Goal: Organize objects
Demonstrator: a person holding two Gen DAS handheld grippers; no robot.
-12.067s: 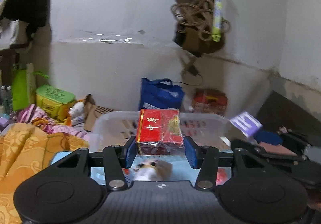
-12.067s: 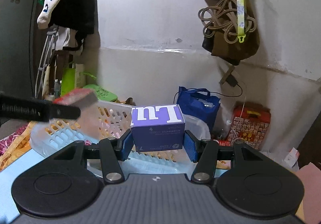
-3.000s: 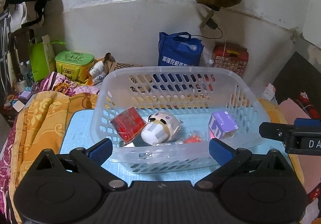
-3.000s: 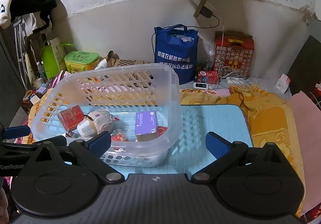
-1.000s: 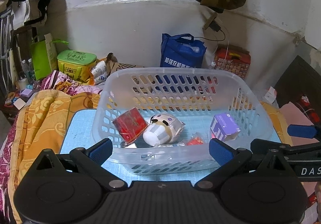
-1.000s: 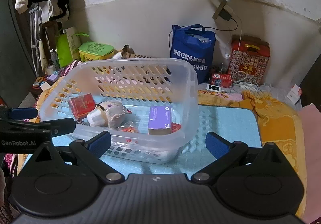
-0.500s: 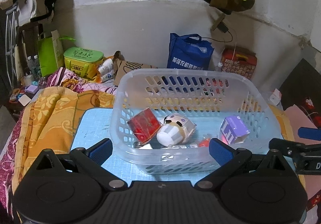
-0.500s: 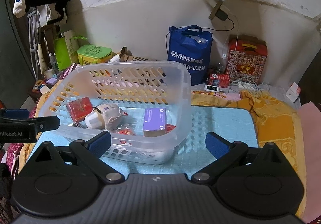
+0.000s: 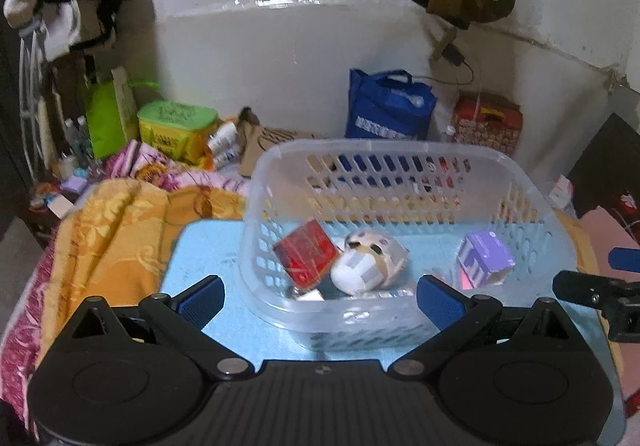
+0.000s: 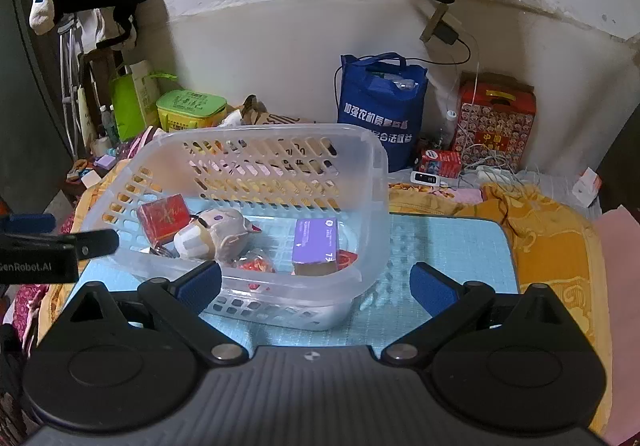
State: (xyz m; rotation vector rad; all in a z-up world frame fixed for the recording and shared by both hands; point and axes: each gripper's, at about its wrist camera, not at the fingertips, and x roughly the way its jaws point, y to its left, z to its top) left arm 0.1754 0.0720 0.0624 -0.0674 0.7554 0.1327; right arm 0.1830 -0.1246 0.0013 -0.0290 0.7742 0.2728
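Resting on a light blue mat point(image 10: 448, 246), a clear plastic basket point(image 10: 376, 182) with slotted walls held all of the sorted items. A red box point(image 10: 163, 217) lay tilted at the basket's left end, touching a white and beige plush toy point(image 10: 212, 232) just to its right; in the left wrist view the same red box point(image 9: 306, 257) and plush toy point(image 9: 370, 266) appeared side by side. A purple box point(image 10: 315, 240) stood upright toward the basket's right end, well apart from the plush toy, with small red wrapped pieces point(image 10: 256, 265) on the basket floor between and beside them; the purple box point(image 9: 484, 256) was also visible in the left wrist view, close to the right wall of the basket point(image 9: 532, 198). The left gripper point(image 9: 320, 296) hung in front of the basket's near wall with its blue-padded fingers point(image 9: 200, 300) spread wide and holding nothing. The right gripper point(image 10: 316, 282) likewise had its fingers point(image 10: 434, 286) spread wide and empty, positioned before the basket's near right corner. Each gripper's tip entered the other's view at the frame edge. The mat lay over an orange patterned blanket point(image 10: 552, 230). Against the white wall behind stood a blue bag point(image 10: 380, 110), a red patterned carton point(image 10: 496, 118), and a green lidded container point(image 10: 190, 112).
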